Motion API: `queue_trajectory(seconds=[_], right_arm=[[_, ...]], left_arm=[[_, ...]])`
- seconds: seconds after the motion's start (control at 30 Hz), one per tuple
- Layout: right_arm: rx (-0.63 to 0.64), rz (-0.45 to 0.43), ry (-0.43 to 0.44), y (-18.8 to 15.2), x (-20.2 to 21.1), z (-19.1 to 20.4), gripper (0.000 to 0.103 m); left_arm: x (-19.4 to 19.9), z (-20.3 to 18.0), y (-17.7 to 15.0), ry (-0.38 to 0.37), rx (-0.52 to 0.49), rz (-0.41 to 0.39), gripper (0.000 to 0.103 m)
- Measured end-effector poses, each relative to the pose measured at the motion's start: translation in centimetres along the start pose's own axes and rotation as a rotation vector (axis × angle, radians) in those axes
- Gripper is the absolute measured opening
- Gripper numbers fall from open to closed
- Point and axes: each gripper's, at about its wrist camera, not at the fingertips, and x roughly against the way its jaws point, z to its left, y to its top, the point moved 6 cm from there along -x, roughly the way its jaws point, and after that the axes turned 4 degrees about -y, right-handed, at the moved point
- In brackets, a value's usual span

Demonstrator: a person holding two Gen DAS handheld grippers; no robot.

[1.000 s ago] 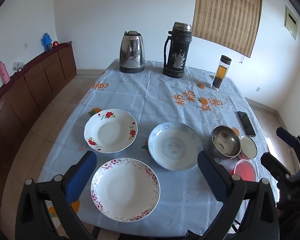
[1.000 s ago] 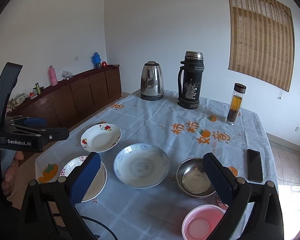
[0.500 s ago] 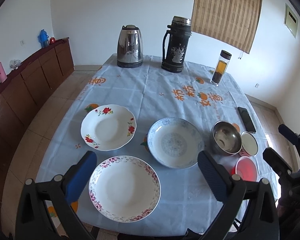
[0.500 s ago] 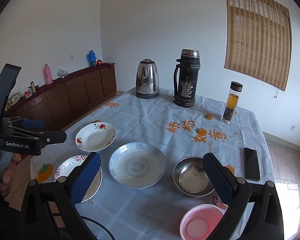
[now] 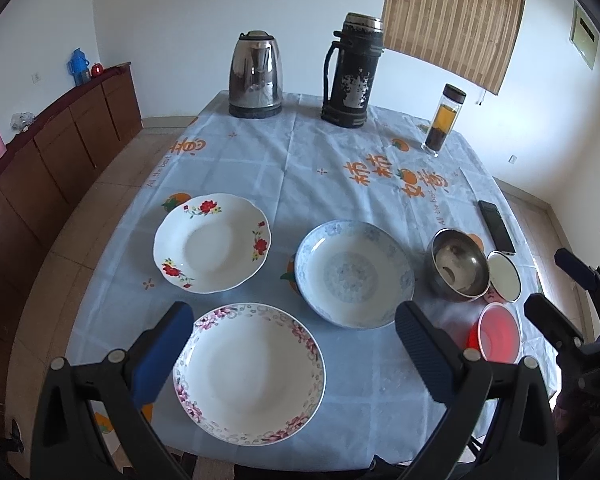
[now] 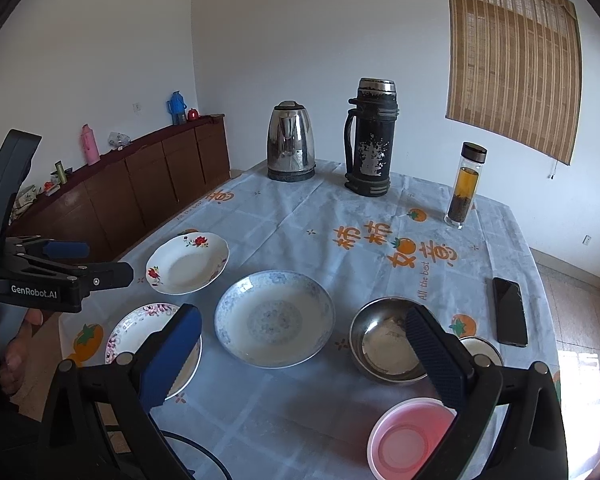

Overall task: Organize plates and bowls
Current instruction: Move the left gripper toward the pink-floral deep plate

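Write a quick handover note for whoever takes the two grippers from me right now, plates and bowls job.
Left gripper: open, empty, above the pink-rimmed plate.
Right gripper: open, empty, above the table's near right part.
On the table, all apart: red-flower plate far left, blue-patterned plate centre, steel bowl right, a small white-lined bowl beside it, pink bowl nearest the right edge.
Done: nothing stacked.
Left: gather the plates together and the bowls together.
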Motion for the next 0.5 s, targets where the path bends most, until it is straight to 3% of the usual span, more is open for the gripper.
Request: queue_trajectory(seconds=[0.5], right_arm=[[-0.005,0.086,0.050,-0.7,-3.2,3.1,0.101]], left_arm=[[-2.5,3.1,-1.3,-0.004,0.025,0.082,0.102]])
